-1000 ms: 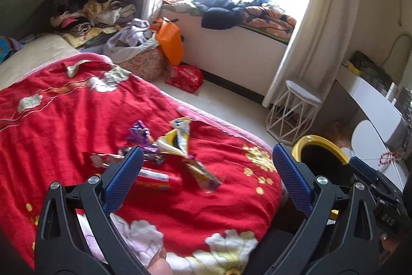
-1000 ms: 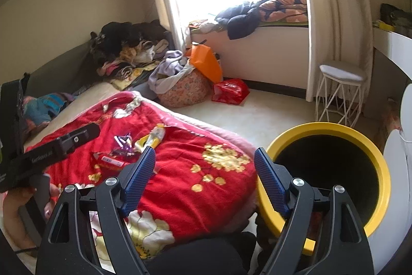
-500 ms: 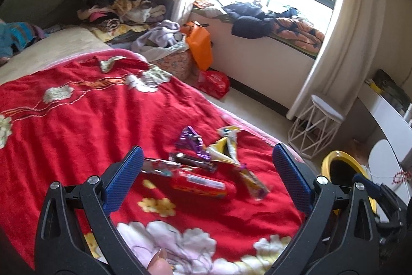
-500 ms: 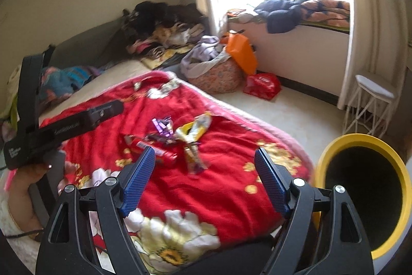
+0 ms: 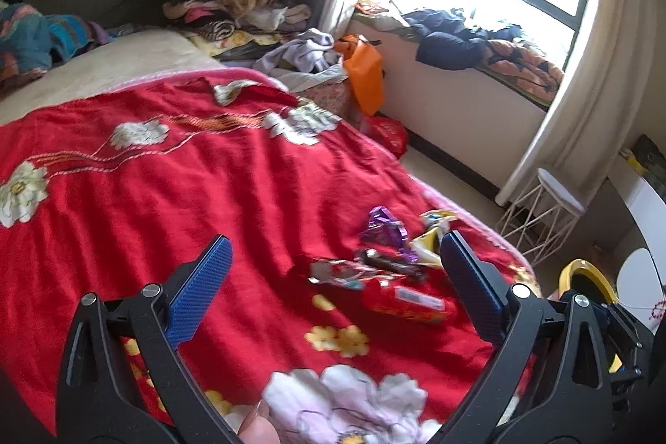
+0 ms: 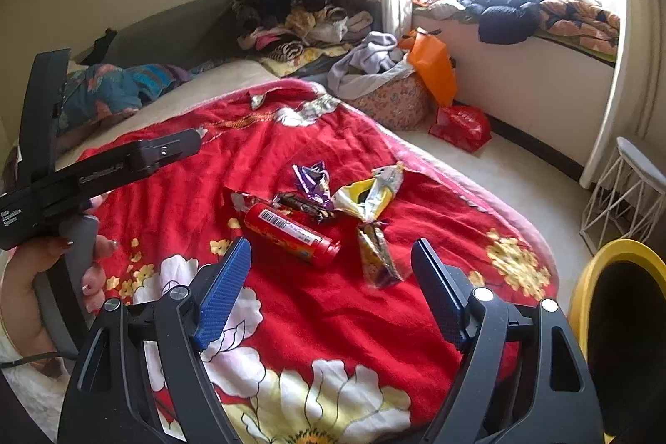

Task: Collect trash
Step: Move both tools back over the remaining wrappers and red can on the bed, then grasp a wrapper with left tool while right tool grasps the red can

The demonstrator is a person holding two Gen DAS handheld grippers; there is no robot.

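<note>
Trash lies on the red flowered blanket (image 6: 216, 169): a red tube (image 6: 291, 234) (image 5: 406, 302), a purple wrapper (image 6: 311, 179) (image 5: 385, 229), a dark bar wrapper (image 6: 306, 207), a yellow-white packet (image 6: 370, 194) (image 5: 428, 242) and a brown-gold wrapper (image 6: 376, 254). A yellow-rimmed bin (image 6: 599, 265) (image 5: 582, 275) stands on the floor at the right. My left gripper (image 5: 333, 286) is open and empty above the blanket, left of the pile. My right gripper (image 6: 331, 292) is open and empty, just short of the tube.
Piled clothes (image 6: 299, 11) lie at the bed's far end. A laundry basket (image 6: 395, 98), an orange bag (image 6: 433, 69) and a red bag (image 6: 460, 127) stand on the floor by the window bench. A white wire stool (image 6: 624, 190) stands near the bin.
Both grippers swung left, away from the bin and toward the bed. The trash pile now sits nearer the middle of the right wrist view. Both stayed open.
</note>
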